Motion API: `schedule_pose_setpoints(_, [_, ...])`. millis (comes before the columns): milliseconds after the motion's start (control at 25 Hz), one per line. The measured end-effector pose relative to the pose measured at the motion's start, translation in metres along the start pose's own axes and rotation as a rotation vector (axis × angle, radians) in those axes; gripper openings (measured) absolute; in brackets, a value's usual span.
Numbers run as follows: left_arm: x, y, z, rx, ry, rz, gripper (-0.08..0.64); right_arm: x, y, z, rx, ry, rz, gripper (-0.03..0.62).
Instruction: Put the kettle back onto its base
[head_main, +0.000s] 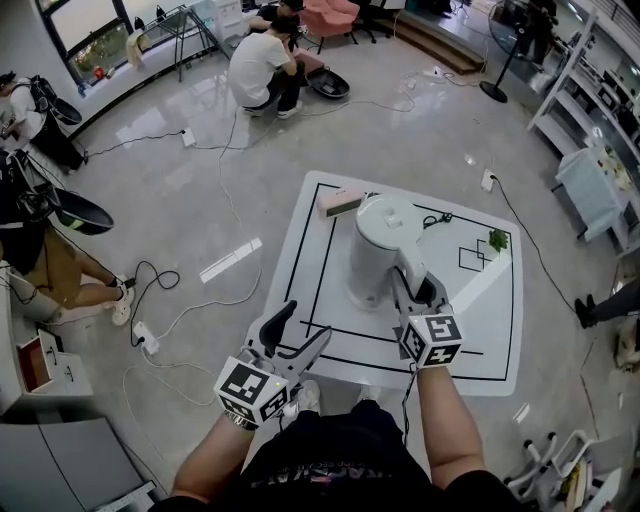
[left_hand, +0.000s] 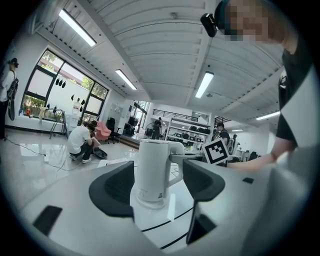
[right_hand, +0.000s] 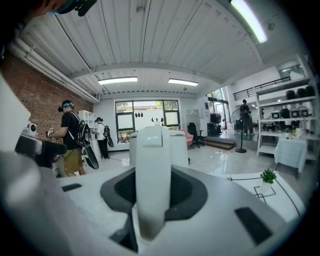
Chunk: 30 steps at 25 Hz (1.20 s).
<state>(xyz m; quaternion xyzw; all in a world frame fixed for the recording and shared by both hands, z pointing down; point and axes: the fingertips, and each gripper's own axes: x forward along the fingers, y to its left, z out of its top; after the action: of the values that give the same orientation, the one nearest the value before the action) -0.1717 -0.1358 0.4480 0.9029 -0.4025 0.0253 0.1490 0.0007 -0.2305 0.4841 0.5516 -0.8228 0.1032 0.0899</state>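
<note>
**White Kettle on a White Mat Ruled in Black**

The kettle (head_main: 380, 250) was plain white all over, lid and handle alike, and the base (left_hand: 149, 206) under it was the same white. The mat (head_main: 480, 310) was white too, ruled with black rectangular outlines and, toward its right, two small overlapping black squares. At its far edge the box (head_main: 340, 202) was pale pink, and the little plant (head_main: 497, 240) at the right was green. The left gripper (head_main: 307, 320) and the right gripper (head_main: 415, 285) had pale grey-white bodies with dark charcoal jaw pads. Each bore a cube (head_main: 252, 388) patterned in black-and-white squares. The floor (head_main: 200, 180) was a glossy pale grey.
</note>
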Motion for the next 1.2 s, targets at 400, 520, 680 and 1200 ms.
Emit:
schedule_pose_setpoints(400, [0.001,-0.002,-0.002,-0.002,0.01,-0.008,0.304,-0.013,0.002,-0.005,-0.007,-0.06,-0.002,0.11])
schedule_pose_setpoints(520, [0.002,-0.003,-0.002,-0.002,0.013,-0.013,0.304,-0.018,0.005,-0.007,-0.023,-0.082,-0.001,0.11])
schedule_pose_setpoints(680, [0.003,-0.007,-0.002,0.006,0.014,-0.017,0.304,-0.024,0.009,-0.01,-0.033,-0.104,0.002,0.11])
schedule_pose_setpoints(1200, [0.002,-0.01,-0.006,0.012,0.03,-0.028,0.304,-0.039,0.018,-0.021,-0.047,-0.159,-0.015,0.112])
